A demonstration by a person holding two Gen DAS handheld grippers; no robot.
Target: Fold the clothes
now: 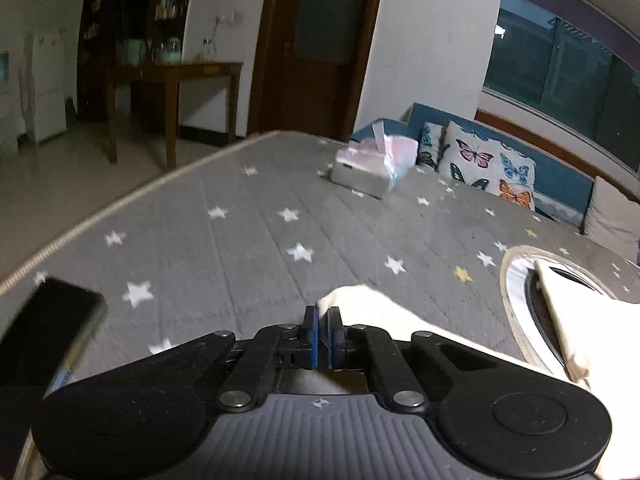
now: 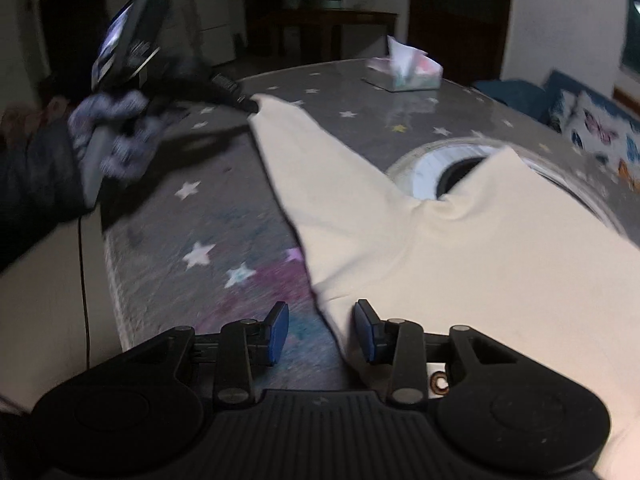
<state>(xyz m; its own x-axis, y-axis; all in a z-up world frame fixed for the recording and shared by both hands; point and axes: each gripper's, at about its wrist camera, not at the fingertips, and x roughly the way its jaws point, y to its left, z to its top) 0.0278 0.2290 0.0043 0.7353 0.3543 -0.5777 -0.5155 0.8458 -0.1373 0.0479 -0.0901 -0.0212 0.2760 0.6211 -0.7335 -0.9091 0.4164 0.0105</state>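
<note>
1. Desk (image 1: 240,216): your work surface is covered with a grey cloth printed with white stars. It fills most of both views. A round opening with a pale rim (image 2: 436,168) sits in it on the far right side.

2. Cream garment (image 2: 460,248): it lies spread on the desk, to the right in both views. One long section runs out to the far left, and a second section partly covers the round opening. Its near edge reaches down between your right fingers.

3. Left gripper (image 1: 323,320): your fingers stand narrow, with the blue pads nearly together. A tip of the cream garment lies just beyond them. In the right wrist view it sits at the far end of the long section, but blur prevents confirming a hold on the cloth.

4. Right gripper (image 2: 323,330): your fingers stand wide apart. The garment's edge lies between them, nearer the right pad, and neither pad presses on it.

5. Tissue box (image 1: 368,168): it stands at the far end of the desk, well apart from the garment, with a tissue sticking up from its top.

6. Dark phone (image 1: 44,344): it shows at the left edge of the left wrist view, tilted.
</note>
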